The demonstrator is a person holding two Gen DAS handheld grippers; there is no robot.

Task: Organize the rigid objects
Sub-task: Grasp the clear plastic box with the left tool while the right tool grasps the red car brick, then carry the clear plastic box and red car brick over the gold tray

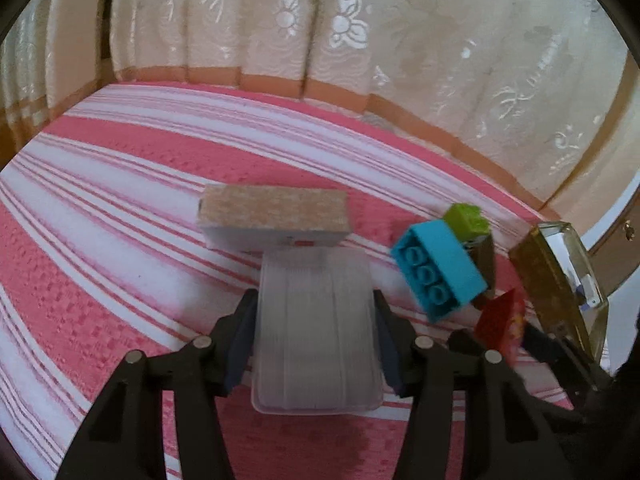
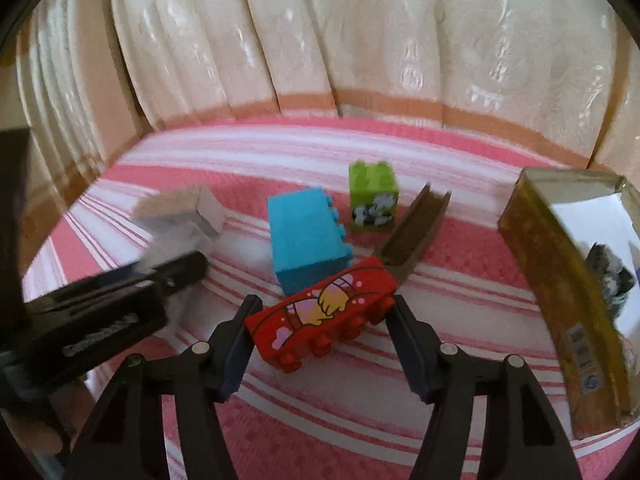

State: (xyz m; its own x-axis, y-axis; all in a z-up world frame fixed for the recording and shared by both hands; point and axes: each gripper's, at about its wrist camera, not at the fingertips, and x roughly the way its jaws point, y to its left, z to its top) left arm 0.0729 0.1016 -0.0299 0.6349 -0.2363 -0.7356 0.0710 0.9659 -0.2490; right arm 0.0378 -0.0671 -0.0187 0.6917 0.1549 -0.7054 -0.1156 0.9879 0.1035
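Pink-and-white striped cloth (image 1: 120,208); behind it, seemingly, cream floral curtain (image 1: 360,40).

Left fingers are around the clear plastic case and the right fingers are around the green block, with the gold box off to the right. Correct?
Not quite. The right fingers are around the red block, as the right wrist view shows; the green block stands farther back. The left fingers do bracket the clear plastic case, and the gold box is right.

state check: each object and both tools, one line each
left tool: shut on clear plastic case
right tool: closed on red brick, lying on its side
blue brick: on its side, free
green brick: upright, free
gold box: open
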